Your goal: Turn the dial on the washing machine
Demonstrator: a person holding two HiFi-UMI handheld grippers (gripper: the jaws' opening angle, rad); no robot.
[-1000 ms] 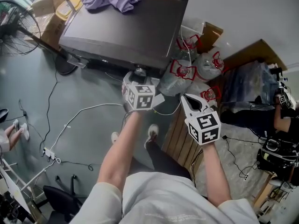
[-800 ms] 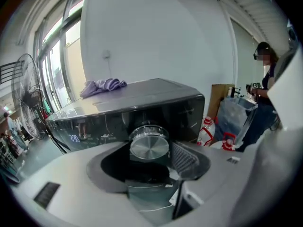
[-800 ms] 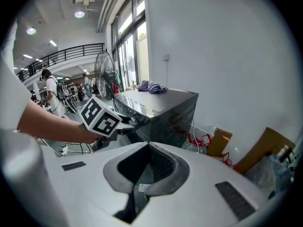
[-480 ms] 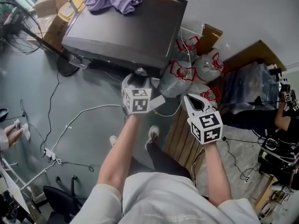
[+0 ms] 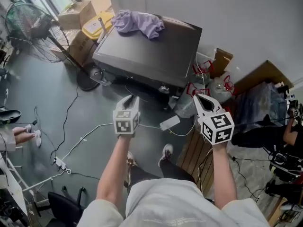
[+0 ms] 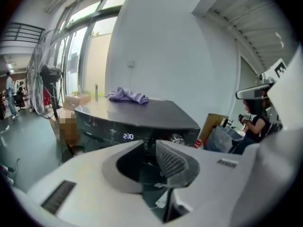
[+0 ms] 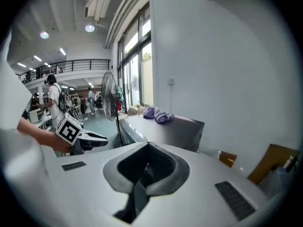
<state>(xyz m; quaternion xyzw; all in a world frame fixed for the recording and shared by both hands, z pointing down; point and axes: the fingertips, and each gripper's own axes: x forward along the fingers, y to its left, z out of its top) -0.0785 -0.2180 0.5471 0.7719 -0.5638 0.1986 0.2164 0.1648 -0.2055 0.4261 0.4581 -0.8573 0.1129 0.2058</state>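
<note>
The dark grey washing machine [image 5: 151, 46] stands ahead, with a purple cloth [image 5: 139, 22] lying on its lid. Its silver dial [image 5: 164, 88] sits at the right end of the front panel, also seen in the left gripper view [image 6: 178, 138] beside a lit display [image 6: 128, 136]. My left gripper [image 5: 129, 100] hangs well short of the dial, low and to its left. Its jaws [image 6: 150, 145] are closing with a narrow gap and nothing between them. My right gripper [image 5: 201, 100] hovers to the right of the machine, shut and empty [image 7: 147, 145].
A standing fan [image 5: 28, 20] and cardboard boxes [image 5: 75, 15] are left of the machine. Bags with red handles [image 5: 208, 82] are piled at its right corner. Cables, a white adapter [image 5: 169, 123] and a power strip [image 5: 59, 163] lie on the floor. A wooden pallet [image 5: 189, 148] lies under my right arm.
My left gripper has drawn back from the dial, toward me and to the left, and its jaws have narrowed. The right gripper has stayed about where it was.
</note>
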